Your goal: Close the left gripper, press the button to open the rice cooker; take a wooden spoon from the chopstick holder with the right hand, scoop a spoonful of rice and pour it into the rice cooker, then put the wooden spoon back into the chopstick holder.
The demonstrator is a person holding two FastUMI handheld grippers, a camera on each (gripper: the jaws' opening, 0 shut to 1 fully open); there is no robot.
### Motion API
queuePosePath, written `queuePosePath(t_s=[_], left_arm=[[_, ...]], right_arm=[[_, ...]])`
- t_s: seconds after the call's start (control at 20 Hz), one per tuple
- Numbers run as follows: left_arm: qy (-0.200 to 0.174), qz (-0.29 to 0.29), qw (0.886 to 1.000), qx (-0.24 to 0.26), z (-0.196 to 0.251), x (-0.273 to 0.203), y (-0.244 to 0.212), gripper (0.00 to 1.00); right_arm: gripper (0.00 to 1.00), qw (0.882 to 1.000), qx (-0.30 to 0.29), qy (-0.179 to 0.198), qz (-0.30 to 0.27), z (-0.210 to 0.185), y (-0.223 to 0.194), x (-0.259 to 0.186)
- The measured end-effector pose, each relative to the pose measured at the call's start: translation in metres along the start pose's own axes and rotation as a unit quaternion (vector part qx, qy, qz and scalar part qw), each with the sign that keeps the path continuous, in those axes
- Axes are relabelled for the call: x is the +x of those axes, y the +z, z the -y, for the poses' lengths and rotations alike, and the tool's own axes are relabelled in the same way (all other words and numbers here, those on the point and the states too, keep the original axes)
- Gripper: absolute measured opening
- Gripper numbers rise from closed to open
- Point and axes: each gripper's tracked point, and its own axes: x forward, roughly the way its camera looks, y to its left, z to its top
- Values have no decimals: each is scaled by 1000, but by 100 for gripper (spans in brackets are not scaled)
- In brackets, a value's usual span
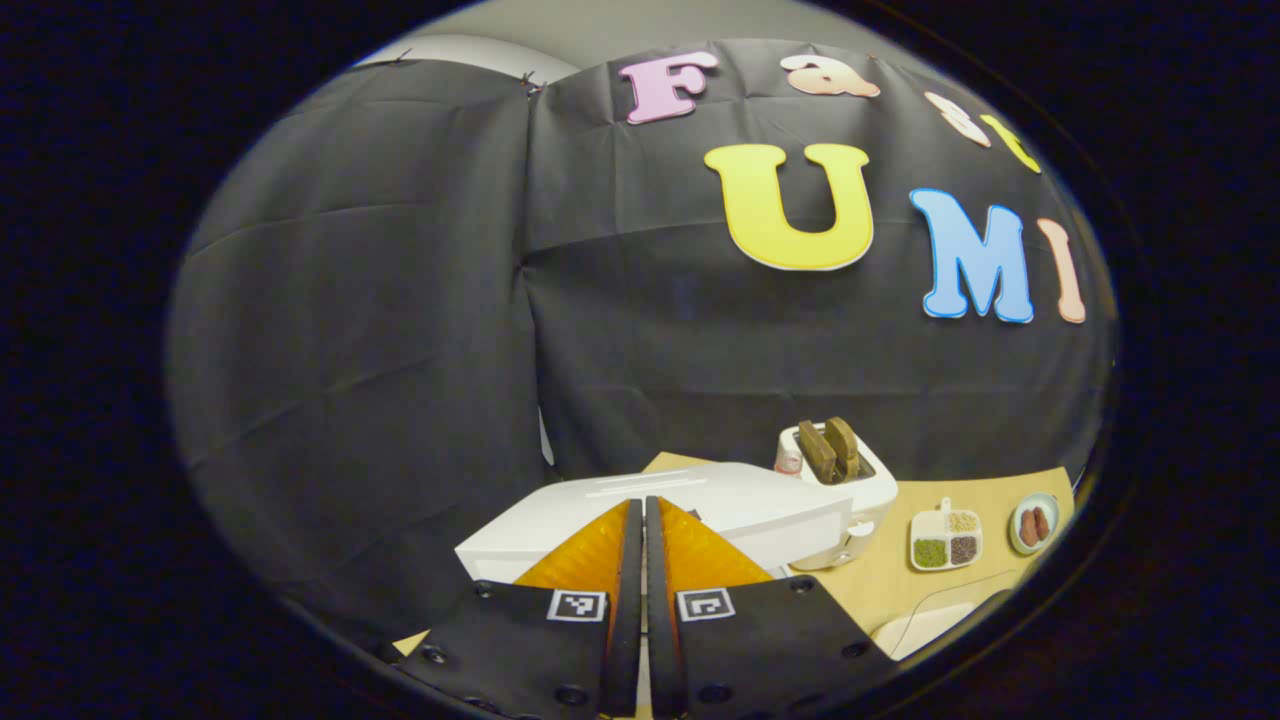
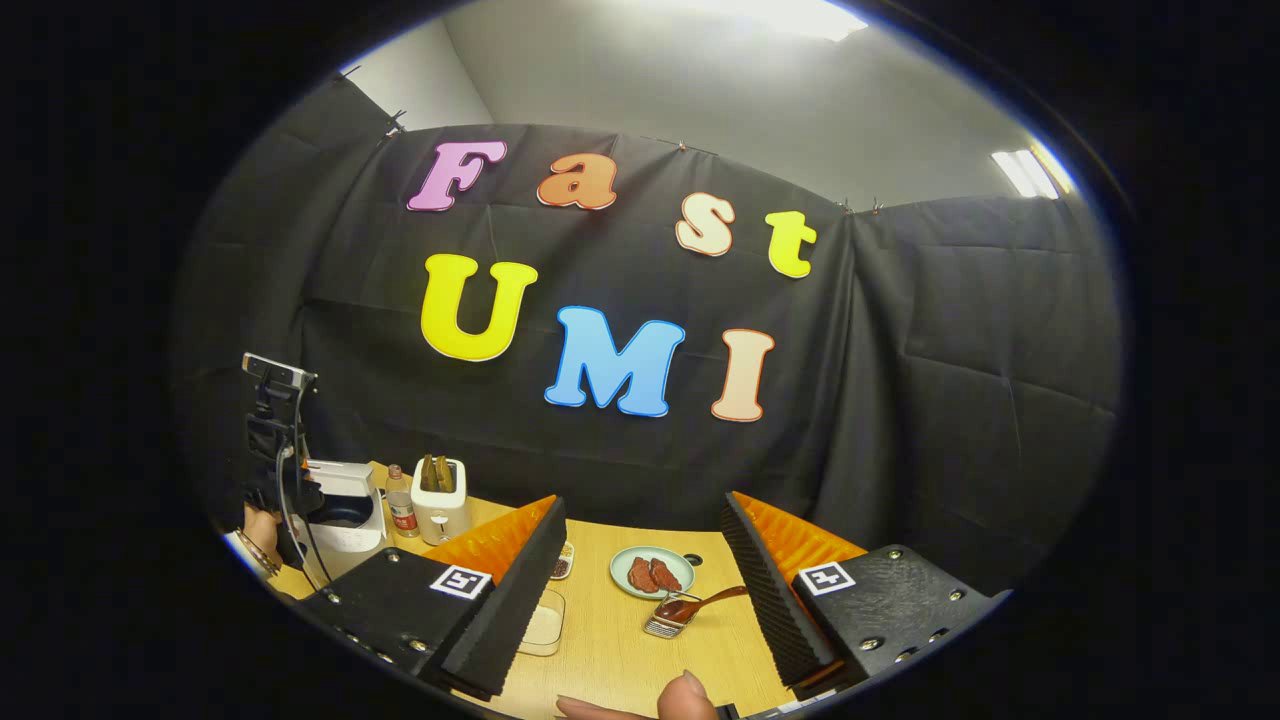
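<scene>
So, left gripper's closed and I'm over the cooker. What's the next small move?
Probably ease the left gripper down and forward to press the button. Its fingers are together above the white rice cooker, whose lid looks down in the left gripper view. The right gripper waits open over the table.

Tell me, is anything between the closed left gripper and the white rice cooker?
Nothing visible. The left gripper, fingers together, points straight at the white box-shaped rice cooker, lid down. The white chopstick holder with wooden spoons stands behind, to the side.
</scene>
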Motion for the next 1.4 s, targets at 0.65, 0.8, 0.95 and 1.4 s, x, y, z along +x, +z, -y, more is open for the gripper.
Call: queuePosePath(t_s=[0.65, 0.8, 0.95, 1.4], left_arm=[[-51, 106, 992, -38, -15, -117, 76, 14], [-43, 110, 992, -46, -21, -135, 81, 16], [-45, 109, 991, -62, -11, -159, 80, 39], [-40, 139, 988, -45, 41, -237, 81, 84]], right_arm=[[96, 995, 95, -9, 3, 38, -20, 30], [94, 988, 143, -23, 48, 65, -21, 49], [95, 980, 180, -33, 76, 93, -42, 79], [96, 978, 200, -51, 23, 163, -174, 180]])
